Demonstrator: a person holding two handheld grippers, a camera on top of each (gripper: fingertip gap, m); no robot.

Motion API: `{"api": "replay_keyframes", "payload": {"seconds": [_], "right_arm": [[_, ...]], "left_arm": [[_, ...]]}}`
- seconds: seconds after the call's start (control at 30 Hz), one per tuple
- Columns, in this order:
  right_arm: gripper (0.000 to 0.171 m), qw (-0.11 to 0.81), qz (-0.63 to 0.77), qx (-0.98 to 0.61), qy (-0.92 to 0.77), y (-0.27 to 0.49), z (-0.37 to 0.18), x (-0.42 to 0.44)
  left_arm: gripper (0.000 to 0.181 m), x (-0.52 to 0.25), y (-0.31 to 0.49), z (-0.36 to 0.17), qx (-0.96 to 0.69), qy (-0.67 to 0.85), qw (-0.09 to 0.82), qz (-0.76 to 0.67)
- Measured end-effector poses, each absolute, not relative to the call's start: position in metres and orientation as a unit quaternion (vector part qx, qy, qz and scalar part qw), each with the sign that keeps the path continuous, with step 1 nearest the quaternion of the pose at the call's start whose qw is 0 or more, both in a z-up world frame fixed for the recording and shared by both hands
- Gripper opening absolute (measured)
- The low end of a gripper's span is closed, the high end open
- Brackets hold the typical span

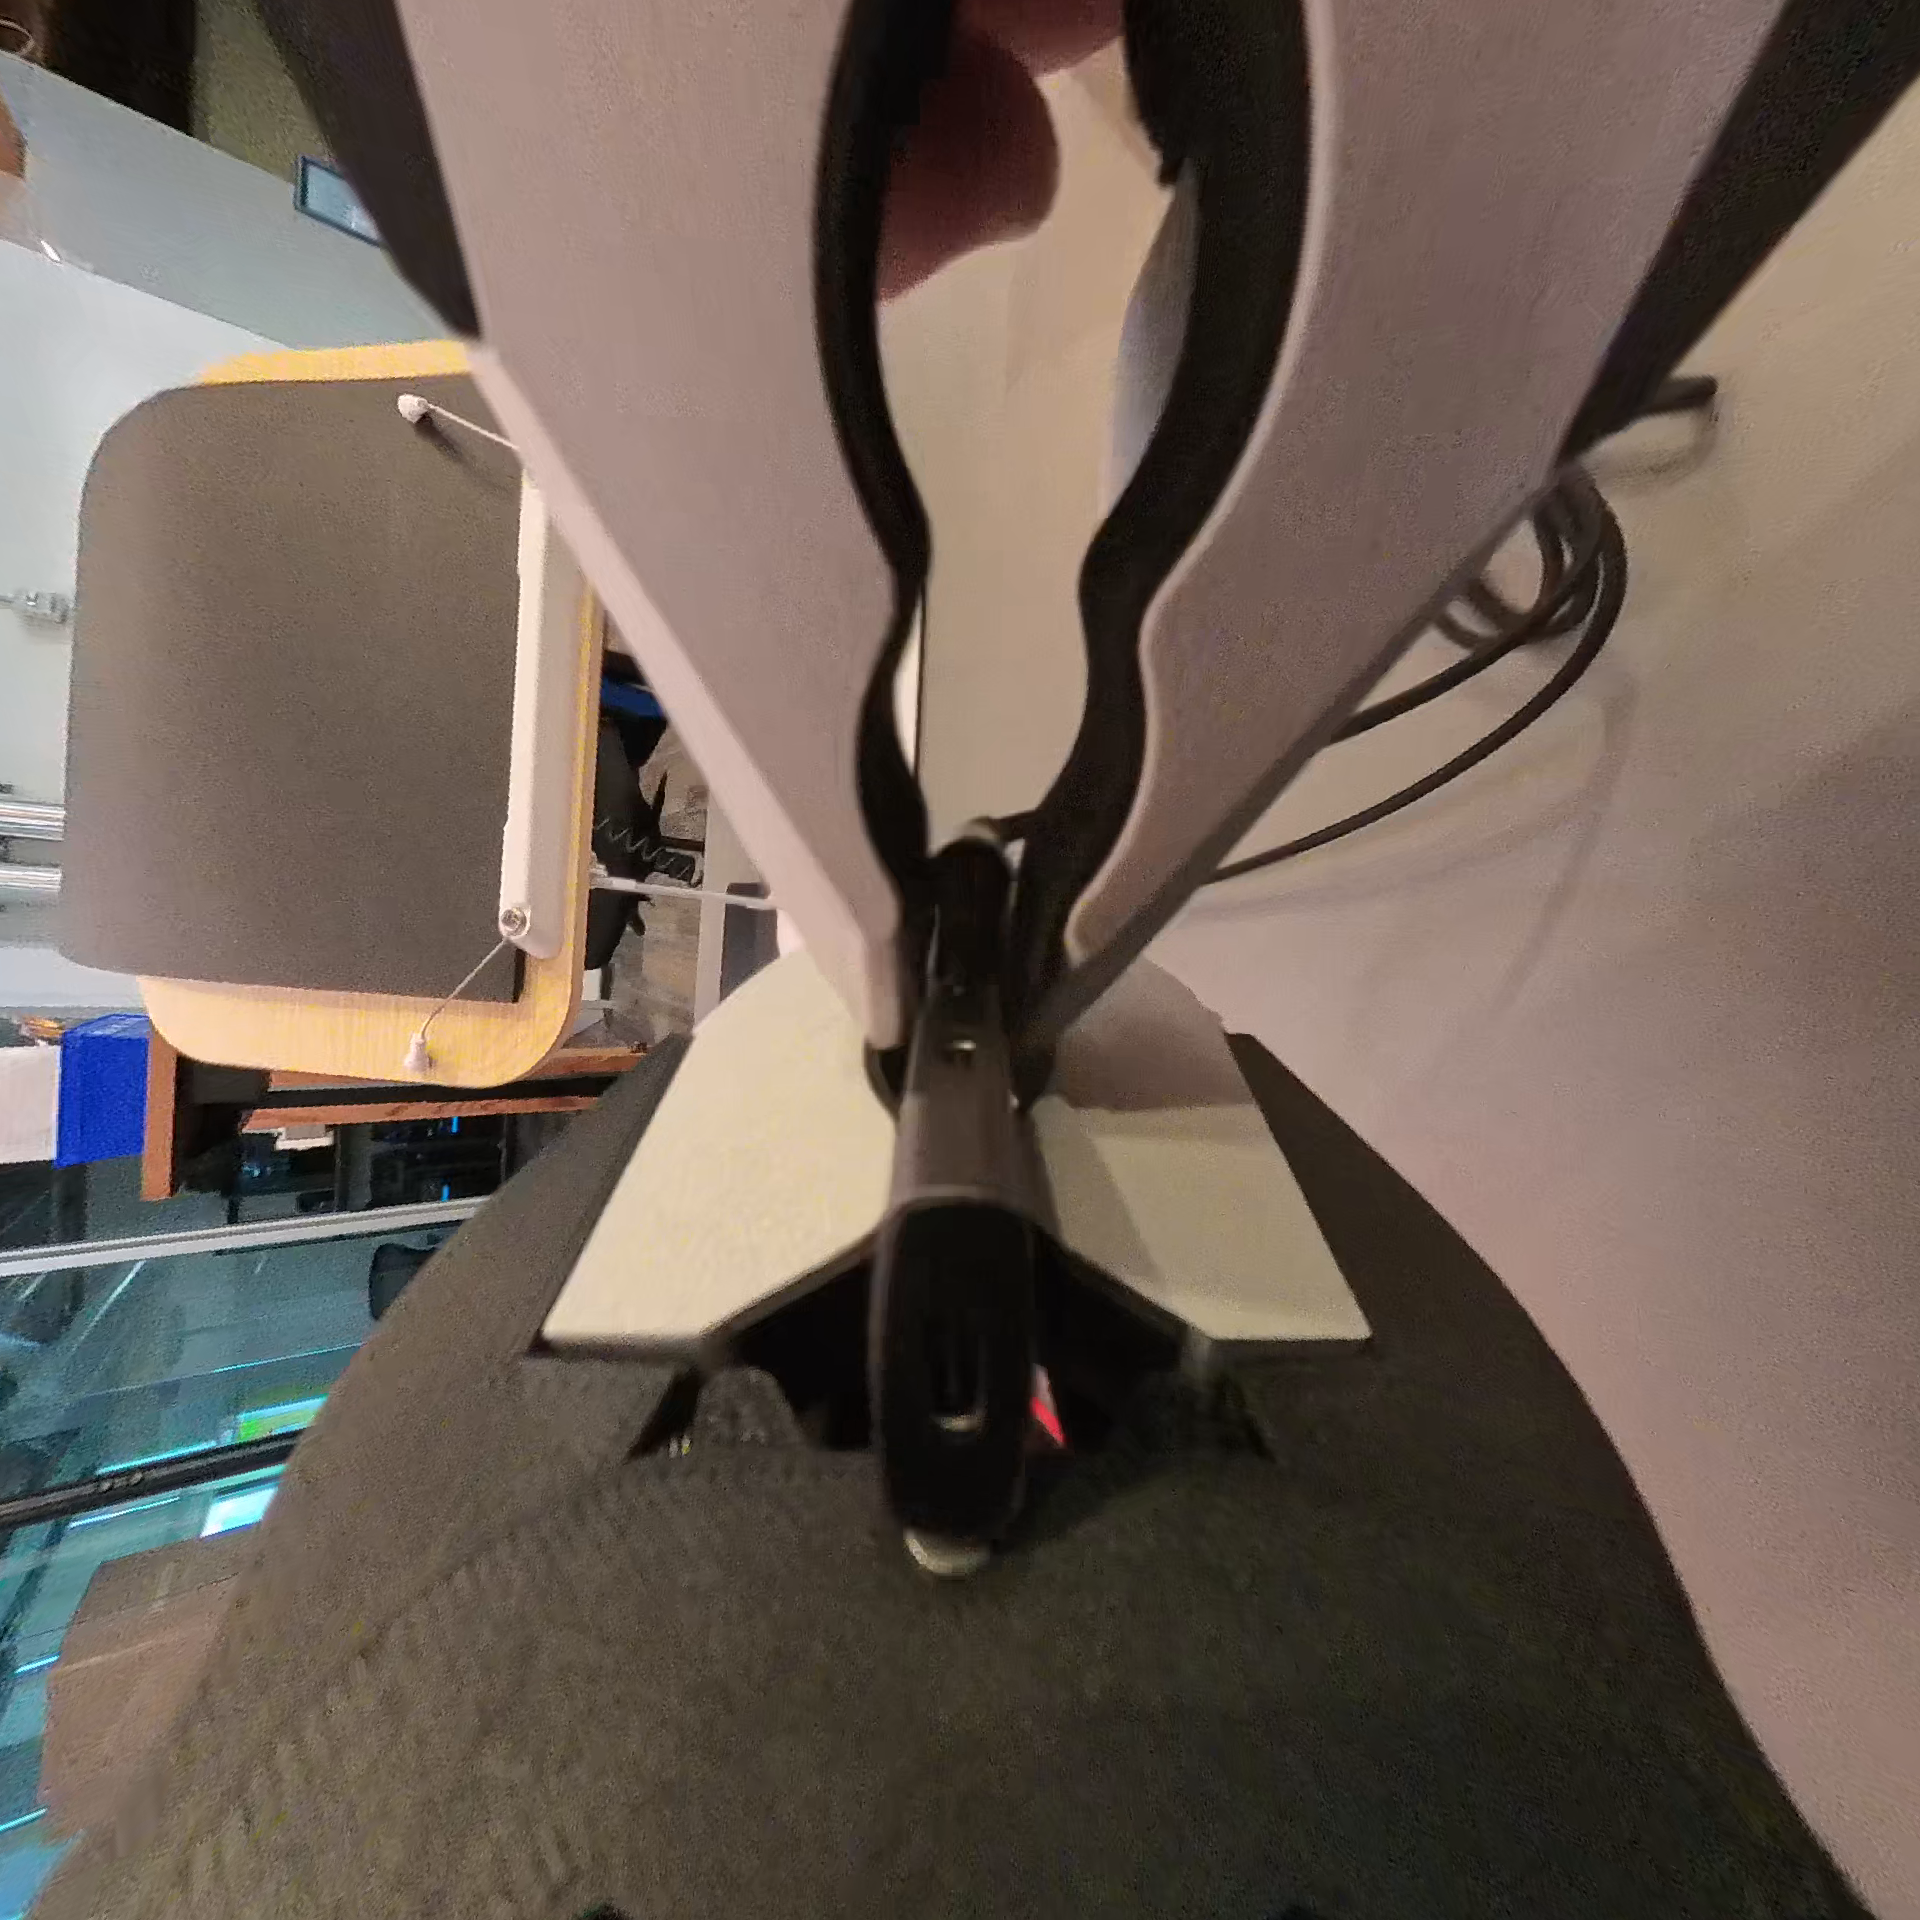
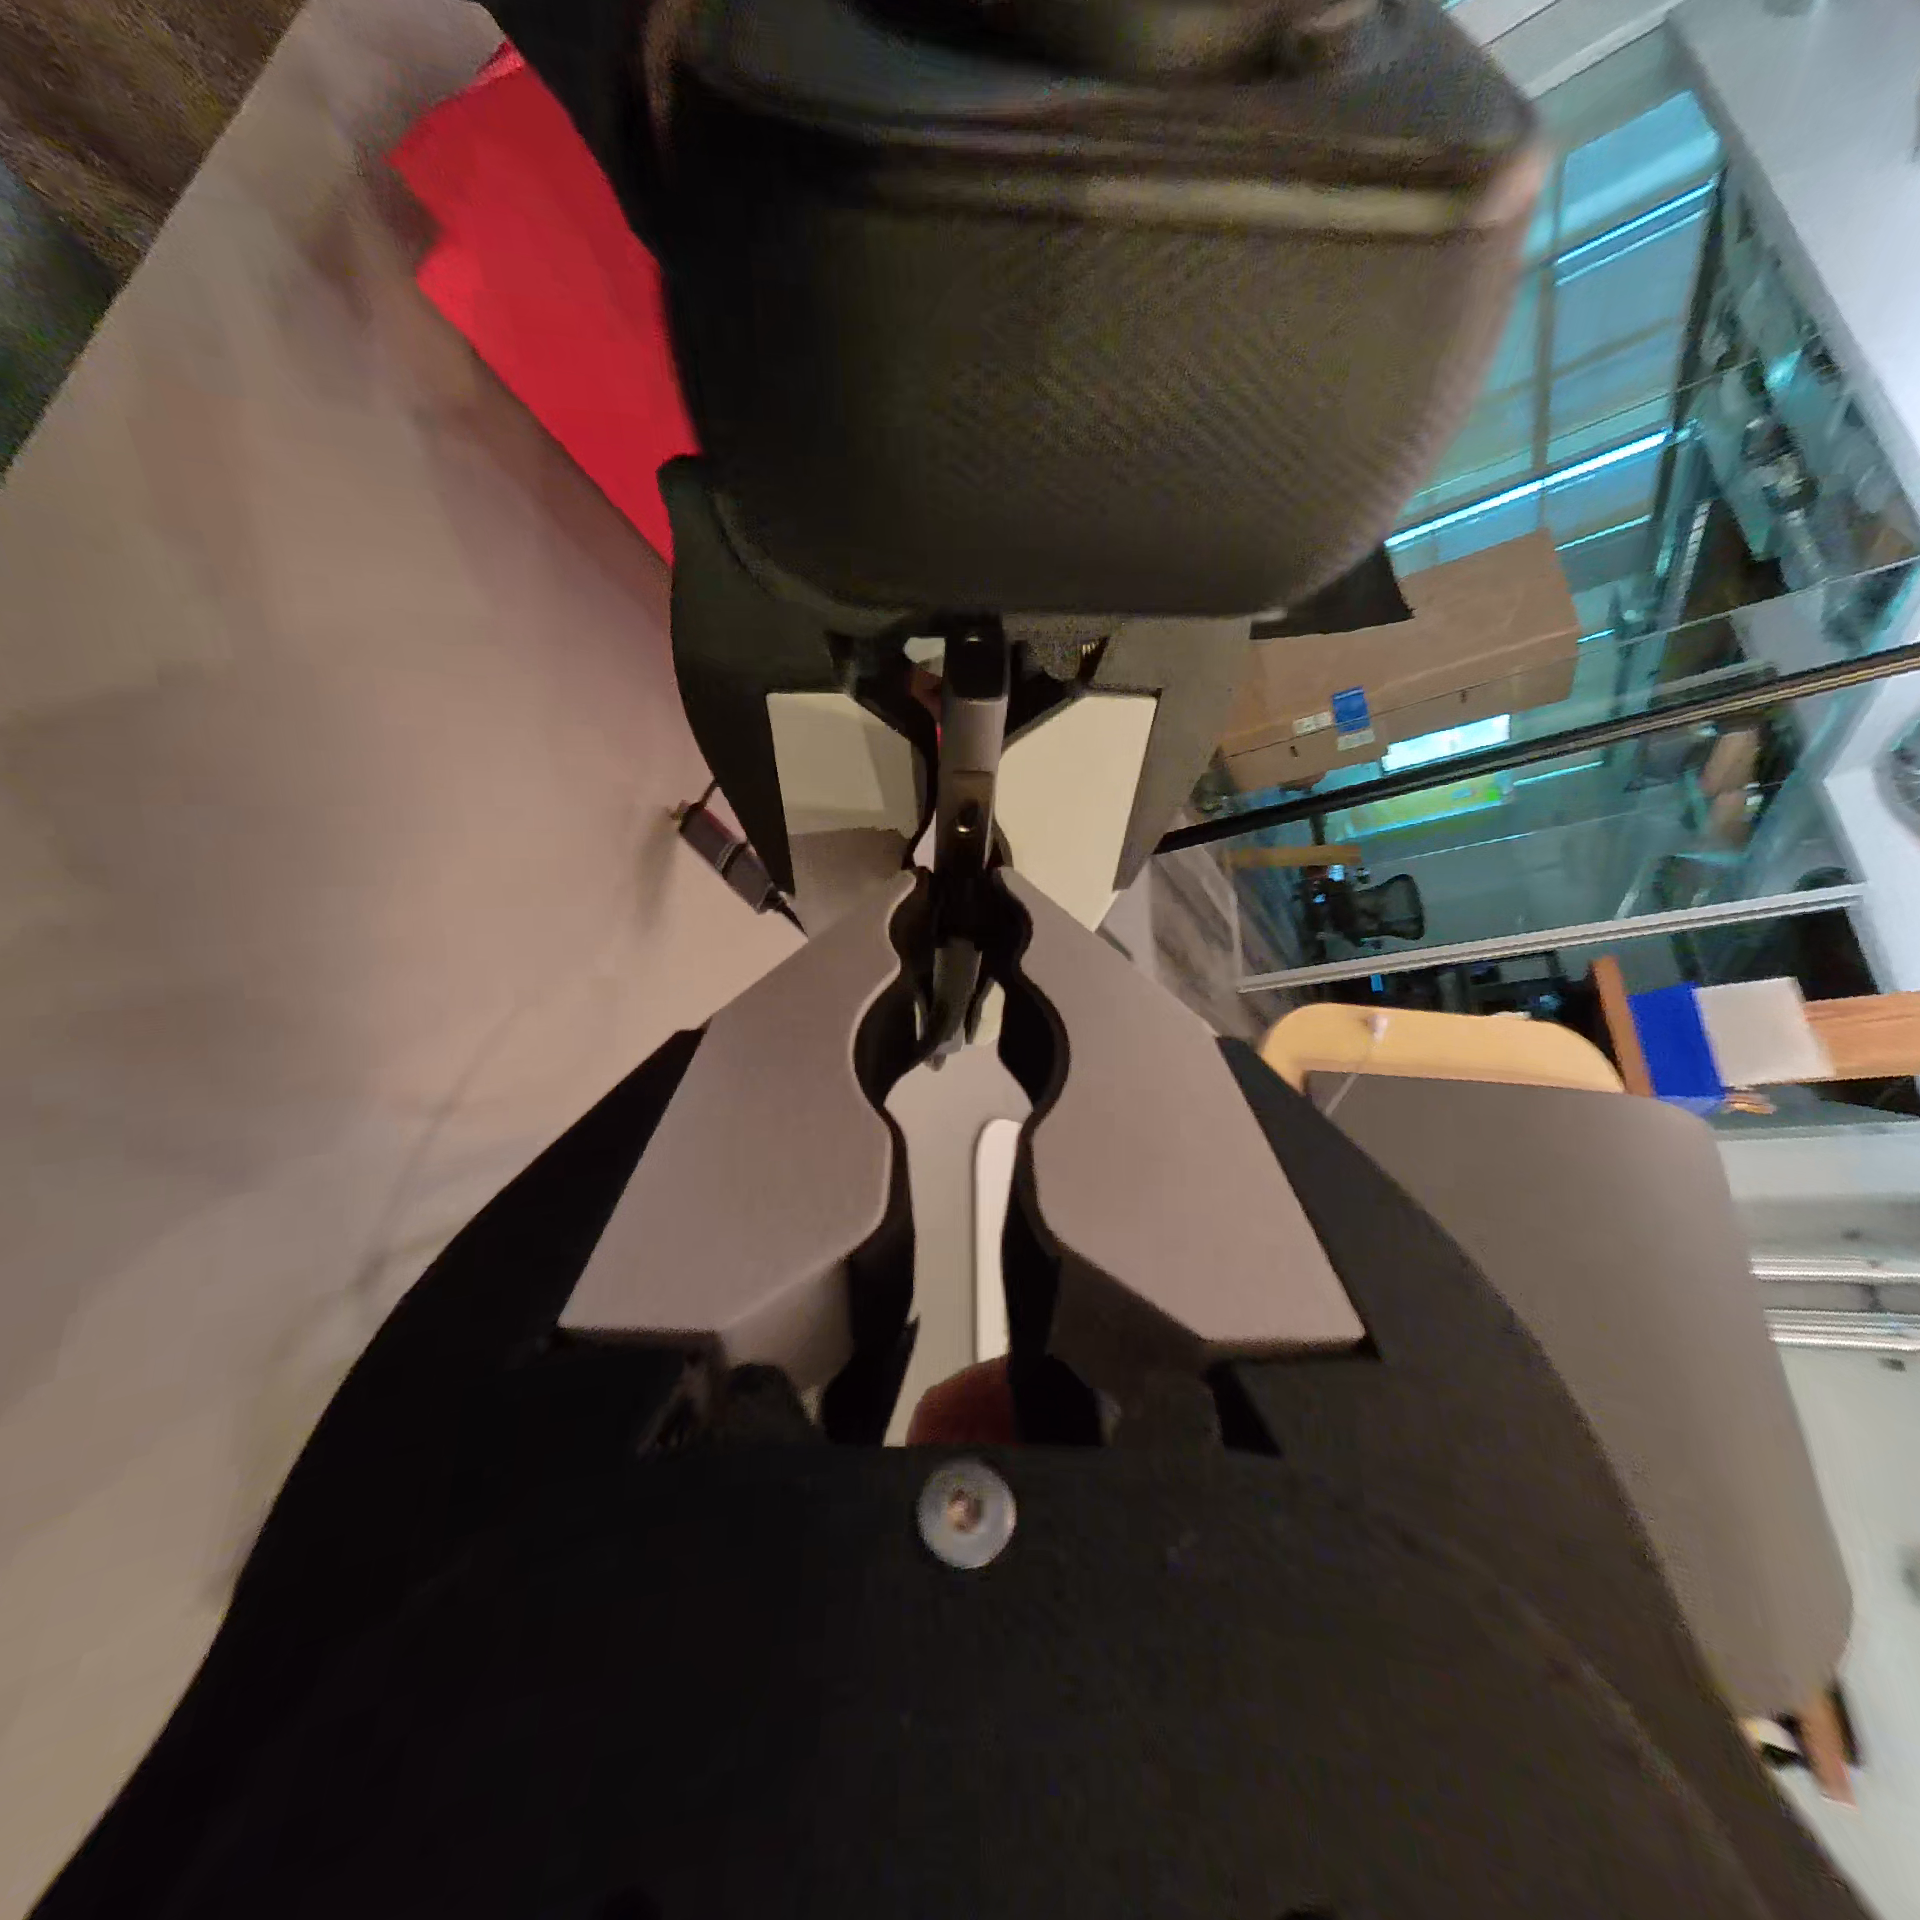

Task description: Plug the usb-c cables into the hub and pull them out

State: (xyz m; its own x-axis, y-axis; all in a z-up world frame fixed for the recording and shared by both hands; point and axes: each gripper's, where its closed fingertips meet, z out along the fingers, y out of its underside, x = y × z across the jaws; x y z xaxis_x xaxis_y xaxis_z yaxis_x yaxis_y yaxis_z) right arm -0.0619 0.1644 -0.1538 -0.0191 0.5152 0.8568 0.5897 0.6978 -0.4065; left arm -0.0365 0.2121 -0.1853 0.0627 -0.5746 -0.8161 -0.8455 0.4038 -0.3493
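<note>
In the left wrist view my left gripper (image 1: 961,1070) is shut on the slim dark grey hub (image 1: 951,1195), seen edge-on between its white fingers (image 1: 727,1195). My right gripper (image 1: 977,925) comes in from above, shut on a black usb-c plug (image 1: 971,873) that meets the hub's far end; I cannot tell how deep it sits. In the right wrist view my right gripper (image 2: 956,914) pinches the plug (image 2: 951,987) against the hub (image 2: 971,748), which the left gripper (image 2: 966,831) holds opposite. Black cables (image 1: 1538,623) trail over the white table (image 1: 1558,1039).
Another plug (image 2: 727,852) lies on the table. A red sheet (image 2: 540,270) lies farther back. A dark chair with a wooden rim (image 1: 291,686) stands beyond the table edge, also in the right wrist view (image 2: 1507,1299). A cardboard box (image 2: 1455,644) and blue bin (image 1: 99,1091) stand behind. The left gripper's tips are roughly 6 cm from the right gripper's.
</note>
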Motion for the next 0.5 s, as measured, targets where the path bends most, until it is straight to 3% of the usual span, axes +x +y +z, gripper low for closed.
{"api": "replay_keyframes", "payload": {"seconds": [0.1, 0.2, 0.27, 0.5], "right_arm": [[0.006, 0.574, 0.0, -0.417, -0.704, 0.165, -0.153, -0.058], [0.006, 0.588, 0.004, -0.444, -0.676, 0.176, -0.135, -0.043], [0.006, 0.601, 0.007, -0.461, -0.653, 0.185, -0.118, -0.027], [0.006, 0.649, -0.014, -0.5, -0.572, 0.222, -0.047, 0.039]], "left_arm": [[0.013, -0.036, 0.21, -0.187, -0.538, 0.668, 0.5, 0.117], [0.053, -0.038, 0.216, -0.173, -0.547, 0.643, 0.523, 0.118], [0.065, -0.043, 0.223, -0.16, -0.555, 0.621, 0.539, 0.123], [0.063, -0.066, 0.235, -0.129, -0.566, 0.577, 0.572, 0.141]]}}
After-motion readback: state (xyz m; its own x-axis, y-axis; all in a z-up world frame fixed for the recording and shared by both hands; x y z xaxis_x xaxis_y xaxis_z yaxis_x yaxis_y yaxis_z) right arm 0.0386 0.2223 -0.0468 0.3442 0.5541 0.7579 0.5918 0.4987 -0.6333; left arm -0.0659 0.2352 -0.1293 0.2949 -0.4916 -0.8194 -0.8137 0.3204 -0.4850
